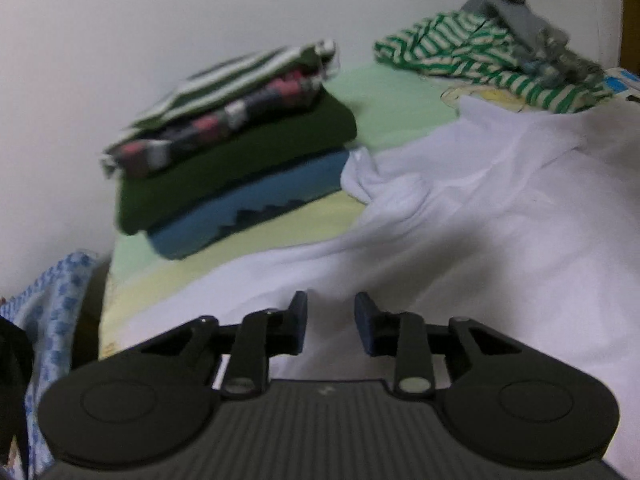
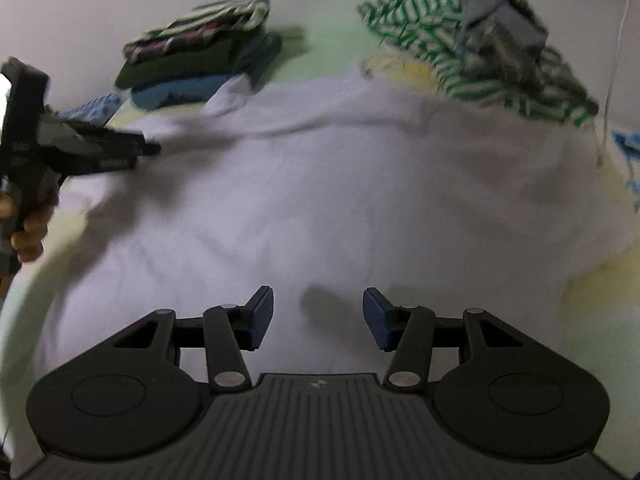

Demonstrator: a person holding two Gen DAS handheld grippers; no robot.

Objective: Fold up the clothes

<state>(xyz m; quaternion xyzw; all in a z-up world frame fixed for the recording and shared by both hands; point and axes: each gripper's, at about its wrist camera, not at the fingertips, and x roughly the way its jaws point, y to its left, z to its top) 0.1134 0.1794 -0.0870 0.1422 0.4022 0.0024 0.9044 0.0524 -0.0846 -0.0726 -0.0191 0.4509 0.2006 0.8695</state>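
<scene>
A white garment (image 2: 340, 184) lies spread over the bed, also in the left wrist view (image 1: 500, 208). My left gripper (image 1: 331, 320) is open and empty just above its near left part; it also shows from the side in the right wrist view (image 2: 152, 148). My right gripper (image 2: 318, 316) is open and empty above the garment's near middle. A stack of folded clothes (image 1: 224, 136) sits at the far left by the wall, also in the right wrist view (image 2: 196, 60). A loose heap of green-striped and grey clothes (image 2: 480, 52) lies at the far right.
The bed sheet (image 1: 392, 104) is pale green and yellow. A white wall (image 1: 160, 20) runs behind it. A blue-patterned cloth (image 1: 52, 312) hangs at the left edge. A thin white cord (image 2: 614, 60) hangs at the right.
</scene>
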